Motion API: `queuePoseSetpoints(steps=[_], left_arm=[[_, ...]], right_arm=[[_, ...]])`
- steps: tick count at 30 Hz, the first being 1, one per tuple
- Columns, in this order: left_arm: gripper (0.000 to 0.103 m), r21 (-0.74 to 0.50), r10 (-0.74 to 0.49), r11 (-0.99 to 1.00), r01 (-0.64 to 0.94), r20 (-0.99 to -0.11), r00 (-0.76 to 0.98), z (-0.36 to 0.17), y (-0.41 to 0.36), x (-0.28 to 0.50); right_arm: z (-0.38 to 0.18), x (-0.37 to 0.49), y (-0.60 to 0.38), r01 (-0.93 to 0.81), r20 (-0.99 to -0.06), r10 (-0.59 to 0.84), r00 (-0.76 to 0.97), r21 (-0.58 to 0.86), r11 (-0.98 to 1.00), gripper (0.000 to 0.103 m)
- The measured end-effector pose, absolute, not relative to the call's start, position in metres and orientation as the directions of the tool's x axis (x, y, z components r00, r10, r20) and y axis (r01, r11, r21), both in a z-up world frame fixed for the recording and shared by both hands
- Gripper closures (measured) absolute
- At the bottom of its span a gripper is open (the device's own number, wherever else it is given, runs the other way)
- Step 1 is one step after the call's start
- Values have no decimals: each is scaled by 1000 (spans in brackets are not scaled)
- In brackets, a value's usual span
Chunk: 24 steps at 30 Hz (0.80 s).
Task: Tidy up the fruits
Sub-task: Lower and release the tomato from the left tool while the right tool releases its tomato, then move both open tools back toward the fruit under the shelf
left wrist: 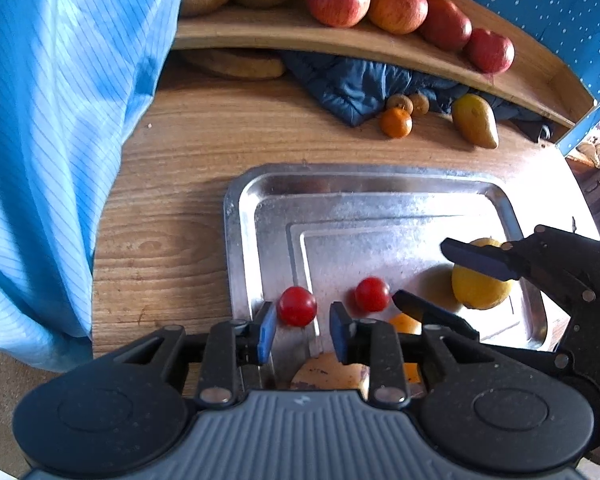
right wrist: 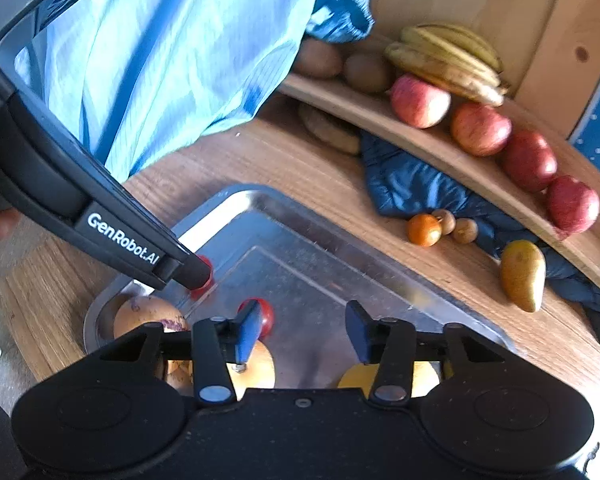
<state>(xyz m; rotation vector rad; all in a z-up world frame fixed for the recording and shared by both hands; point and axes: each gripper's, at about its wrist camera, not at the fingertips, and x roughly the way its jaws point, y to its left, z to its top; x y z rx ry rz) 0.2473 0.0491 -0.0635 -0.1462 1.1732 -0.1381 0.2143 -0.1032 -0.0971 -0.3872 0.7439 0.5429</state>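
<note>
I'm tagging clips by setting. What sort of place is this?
Probably a home or a staged household corner: a wooden table with a metal tray, a shelf holding apples and bananas, and a jacket tucked beneath.

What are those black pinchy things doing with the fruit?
A person holds two grippers over a metal tray, sorting fruit. The left gripper is open beside two cherry tomatoes. The right gripper is open too, holding nothing, with a lemon by it. Apples and bananas wait on the shelf.
</note>
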Motion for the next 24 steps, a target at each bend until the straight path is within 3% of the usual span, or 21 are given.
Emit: queuePoseSetpoints(steps=[7,9,11,17,24], left_arm=[[43,-181,-188,982,57,-885,425,-45,54,238],[24,-175,-185,983,62,-880,437,-41,57,234],[15,-167,-176,984,62,-873,454,-38,61,229],[6,-134,-156,988,80,-866,475,-35,72,216],[1,-103,-167,983,153,-852,496,-34,80,197]], right_arm=[[-88,199,-112,-527,-719,302,626,-104,843,24],[-87,193,-113,-508,-721,291,629,-97,856,20],[-86,189,-114,-487,-722,280,633,-91,869,14],[-80,173,-121,-418,-718,240,654,-79,905,3],[-80,155,-133,-354,-749,205,630,-42,934,1]])
